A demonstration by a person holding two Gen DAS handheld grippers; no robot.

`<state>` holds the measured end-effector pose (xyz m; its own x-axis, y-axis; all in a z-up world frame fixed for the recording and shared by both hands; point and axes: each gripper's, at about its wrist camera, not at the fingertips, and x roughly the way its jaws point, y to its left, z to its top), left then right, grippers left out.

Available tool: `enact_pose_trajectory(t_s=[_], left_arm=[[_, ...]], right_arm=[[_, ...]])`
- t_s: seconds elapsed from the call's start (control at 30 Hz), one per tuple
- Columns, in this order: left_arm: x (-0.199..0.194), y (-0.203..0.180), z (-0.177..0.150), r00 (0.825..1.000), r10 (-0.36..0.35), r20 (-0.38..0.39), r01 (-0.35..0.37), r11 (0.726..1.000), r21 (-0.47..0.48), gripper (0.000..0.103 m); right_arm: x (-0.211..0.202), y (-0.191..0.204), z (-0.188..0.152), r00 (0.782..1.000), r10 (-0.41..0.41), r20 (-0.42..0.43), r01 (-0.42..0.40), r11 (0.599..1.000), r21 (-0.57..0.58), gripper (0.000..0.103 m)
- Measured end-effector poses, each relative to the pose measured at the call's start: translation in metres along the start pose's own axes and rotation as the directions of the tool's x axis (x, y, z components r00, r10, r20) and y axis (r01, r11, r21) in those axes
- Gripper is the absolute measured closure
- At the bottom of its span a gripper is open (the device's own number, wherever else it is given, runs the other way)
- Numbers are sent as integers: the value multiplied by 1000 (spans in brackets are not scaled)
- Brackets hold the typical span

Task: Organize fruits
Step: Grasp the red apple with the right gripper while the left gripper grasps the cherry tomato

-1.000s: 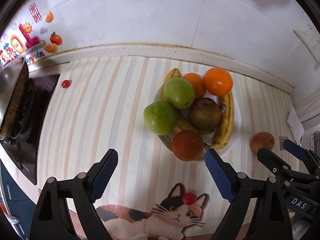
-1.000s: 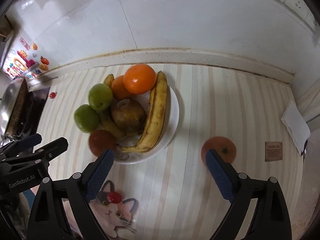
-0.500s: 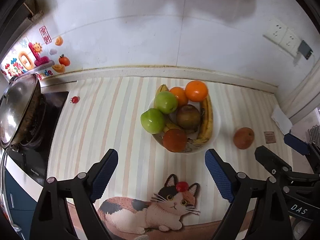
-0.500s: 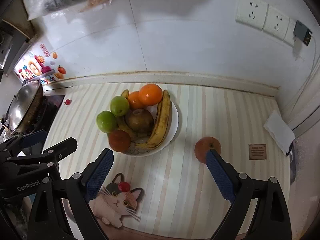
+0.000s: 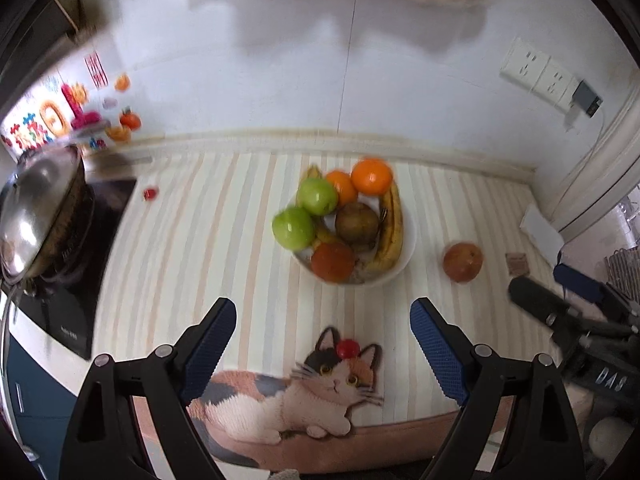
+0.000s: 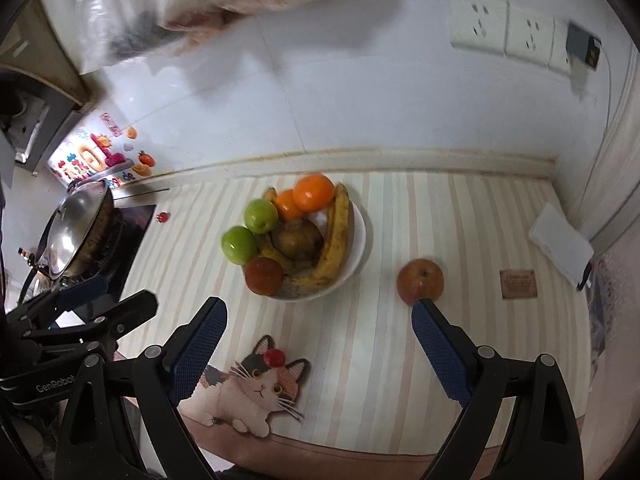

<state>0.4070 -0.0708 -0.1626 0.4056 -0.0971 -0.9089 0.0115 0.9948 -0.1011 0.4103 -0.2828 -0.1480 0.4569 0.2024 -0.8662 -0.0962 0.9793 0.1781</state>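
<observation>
Hanging above the striped counter, the left gripper (image 5: pixel 322 322) and right gripper (image 6: pixel 318 322) are seen spread wide, nothing between their jaws. A white bowl (image 6: pixel 359 240) of fruit is seen at frame centre, with a lone apple (image 6: pixel 420 281) to its right.

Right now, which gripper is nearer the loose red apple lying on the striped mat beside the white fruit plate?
Right. The right gripper has one fingertip just short of the loose red apple; the left gripper sits farther off, facing the white fruit plate.

We are looking steeply down from both wrist cameras, high above the striped counter (image 5: pixel 224 248). Both views are sharing the fruit plate (image 5: pixel 409 240) (image 6: pixel 360 240), the left camera sitting further left.
</observation>
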Motion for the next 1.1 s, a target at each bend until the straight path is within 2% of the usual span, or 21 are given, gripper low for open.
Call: enact_pose_trajectory(t_s=[0.17, 0.3, 0.5, 0.7, 0.87, 1.0, 1.1], left_arm=[[51, -6, -16, 992, 47, -113, -46, 999, 18, 14], [97, -12, -29, 974, 55, -218, -51, 998, 22, 14], [148, -20, -40, 947, 61, -316, -57, 998, 22, 14], [176, -22, -43, 928, 60, -368, -61, 998, 8, 14], [189, -24, -46, 918, 53, -394, -56, 998, 2, 14], [195, -26, -50, 911, 45, -409, -50, 999, -1, 14], [196, -24, -52, 910, 37, -413, -45, 999, -10, 14]], right_arm=[[38, -39, -5, 997, -54, -51, 57, 997, 52, 9], [77, -74, -5, 989, -76, -124, 88, 991, 100, 10], [128, -106, 1, 978, -99, -183, 124, 984, 131, 10], [170, -118, 13, 968, -105, -229, 138, 981, 133, 10], [200, -122, 20, 957, -94, -274, 133, 983, 128, 14], [222, -124, 23, 944, -103, -315, 145, 983, 115, 30], [231, -128, 24, 945, -86, -316, 128, 985, 115, 33]])
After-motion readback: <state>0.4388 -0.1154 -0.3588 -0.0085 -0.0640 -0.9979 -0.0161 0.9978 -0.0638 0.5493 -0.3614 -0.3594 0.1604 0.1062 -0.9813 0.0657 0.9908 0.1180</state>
